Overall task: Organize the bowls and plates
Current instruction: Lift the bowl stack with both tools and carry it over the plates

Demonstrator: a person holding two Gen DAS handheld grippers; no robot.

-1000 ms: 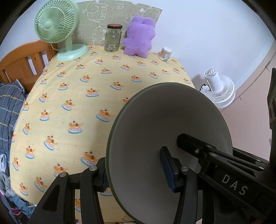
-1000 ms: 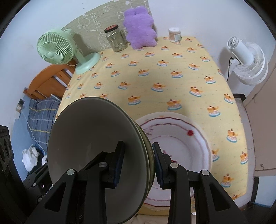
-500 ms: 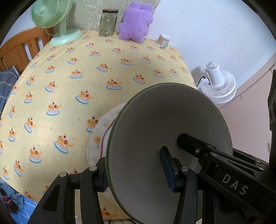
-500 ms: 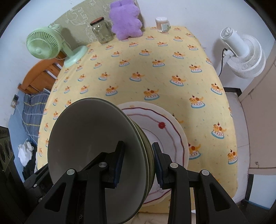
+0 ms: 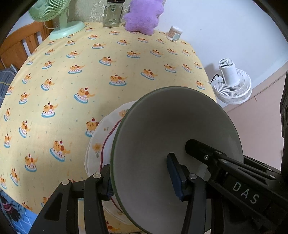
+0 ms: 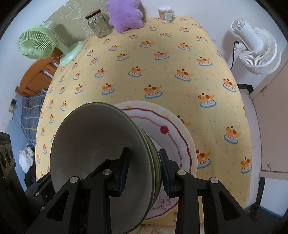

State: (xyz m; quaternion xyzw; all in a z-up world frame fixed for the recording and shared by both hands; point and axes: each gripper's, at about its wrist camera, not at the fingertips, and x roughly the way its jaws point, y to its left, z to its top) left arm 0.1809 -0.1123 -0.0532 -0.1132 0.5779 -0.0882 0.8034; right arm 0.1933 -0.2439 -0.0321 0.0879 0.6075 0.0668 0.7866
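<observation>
A nested stack of grey-green bowls (image 6: 90, 144) is held on edge, tilted, just above a white plate (image 6: 172, 136) with a wavy red line. The plate lies near the front edge of the yellow cake-print tablecloth (image 6: 162, 72). My right gripper (image 6: 144, 169) is shut on the stack's rims, one pad inside the top bowl and one on the outside. In the left wrist view my left gripper (image 5: 142, 180) is shut on the same stack (image 5: 171, 126) from the opposite side. There the bowls hide most of the plate (image 5: 99, 144), and the right gripper's finger (image 5: 207, 154) reaches into the bowl.
At the back of the table stand a green fan (image 5: 59, 18), a glass jar (image 5: 112, 14), a purple plush toy (image 5: 142, 16) and a cotton-swab tub (image 5: 173, 33). A white floor fan (image 5: 232, 82) stands off the right edge, a wooden bed frame (image 6: 36, 79) to the left.
Both grippers have come down and forward with the bowl stack. The white plate, out of the left view before, now lies right under the stack. The grips are unchanged.
</observation>
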